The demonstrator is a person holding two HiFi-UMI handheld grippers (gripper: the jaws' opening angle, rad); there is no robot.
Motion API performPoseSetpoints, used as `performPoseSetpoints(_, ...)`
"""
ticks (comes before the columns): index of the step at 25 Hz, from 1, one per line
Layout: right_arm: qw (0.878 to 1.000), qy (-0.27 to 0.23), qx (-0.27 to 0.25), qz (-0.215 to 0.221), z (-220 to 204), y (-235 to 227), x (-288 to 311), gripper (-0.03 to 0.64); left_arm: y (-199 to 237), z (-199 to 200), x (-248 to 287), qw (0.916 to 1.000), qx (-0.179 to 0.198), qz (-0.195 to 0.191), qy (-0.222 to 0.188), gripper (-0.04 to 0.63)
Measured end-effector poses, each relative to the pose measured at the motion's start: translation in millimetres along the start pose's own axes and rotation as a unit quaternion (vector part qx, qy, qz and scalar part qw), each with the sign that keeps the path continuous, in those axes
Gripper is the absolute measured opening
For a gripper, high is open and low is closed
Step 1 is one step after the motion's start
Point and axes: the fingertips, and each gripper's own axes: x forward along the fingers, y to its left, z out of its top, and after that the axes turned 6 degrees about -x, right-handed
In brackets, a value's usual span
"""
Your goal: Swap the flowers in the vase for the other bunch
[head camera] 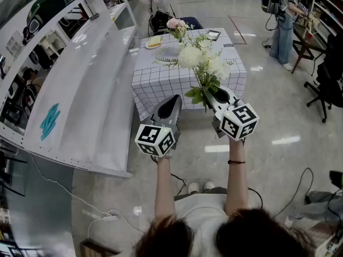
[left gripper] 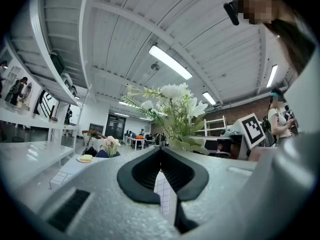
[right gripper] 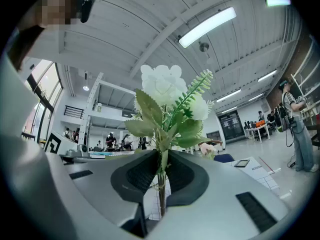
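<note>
**Holding the white bunch short of the counter**

Gripping a bunch of white flowers (head camera: 205,59) by its green stems (right gripper: 161,184), the right gripper (head camera: 210,95) had its jaws closed on them from both sides, so the narrow gap between the jaws was filled by the stems. The blooms and fern-like leaves stood upright above the jaws. Beside it, the left gripper (left gripper: 161,155) was held at about the same height with its jaws pressed fully together and nothing between them.

Both grippers were in the air in front of the person, well short of the counter (head camera: 161,84), which was covered with a white checked cloth. On its far side stood the pink flowers (head camera: 176,24); the vase beneath them could not be made out clearly. A plate (head camera: 154,43) with something yellow on it lay to their left, and a dark flat device (head camera: 213,35) lay to their right.

A long white shelf (head camera: 91,79) ran along the left. Another person (head camera: 284,20) stood far off at the right.
</note>
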Motion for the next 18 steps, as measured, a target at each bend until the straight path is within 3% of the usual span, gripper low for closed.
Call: performPoseSetpoints(18,1.000,0.005,0.016,0.002,-12.2,-16.1,-9.5,0.044,-2.8,-14.9,7.9,0.9998,-0.015,0.009,0.007,0.011)
